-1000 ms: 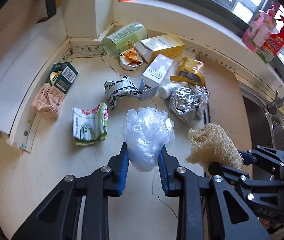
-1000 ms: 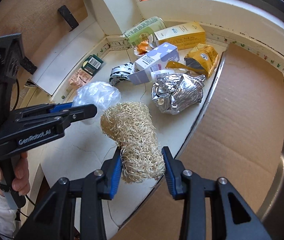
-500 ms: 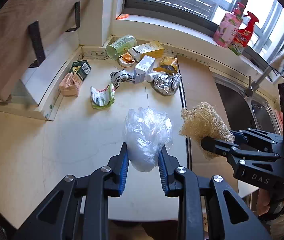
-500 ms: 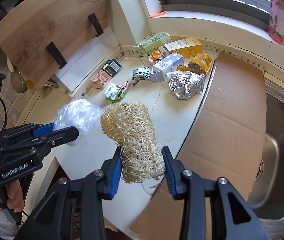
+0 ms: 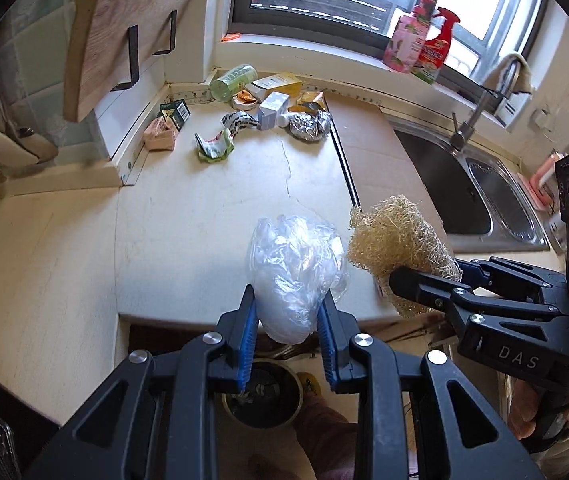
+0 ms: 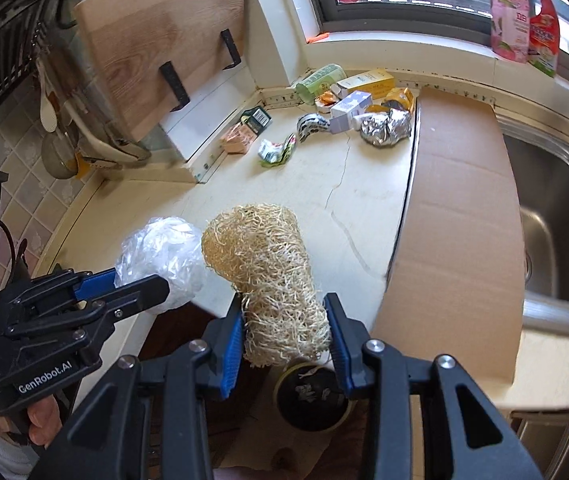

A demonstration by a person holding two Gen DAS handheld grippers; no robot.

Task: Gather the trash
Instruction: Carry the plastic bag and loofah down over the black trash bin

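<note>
My left gripper (image 5: 286, 316) is shut on a crumpled clear plastic bag (image 5: 294, 268), held over the counter's front edge. Beside it on the right, my right gripper (image 6: 284, 332) is shut on a tan loofah sponge (image 6: 268, 272), also seen in the left wrist view as the loofah (image 5: 396, 244). Below both, on the floor, stands a round dark bin (image 6: 310, 398) with scraps inside; the bin (image 5: 262, 396) shows between the left fingers. More trash lies at the counter's far corner: a foil ball (image 5: 309, 128), a white carton (image 5: 272, 109), a yellow box (image 5: 278, 82) and a green wrapper (image 5: 214, 146).
A cardboard sheet (image 6: 456, 216) covers the counter beside the steel sink (image 6: 556, 216). A wooden cutting board (image 6: 160, 52) leans on the left wall. Spray bottles (image 5: 420, 44) stand on the window sill. A person's hand (image 6: 42, 420) holds the left gripper.
Both grippers have pulled back from the trash pile and risen a little, carrying the bag and the loofah past the counter's front edge. The floor bin has come into view.
</note>
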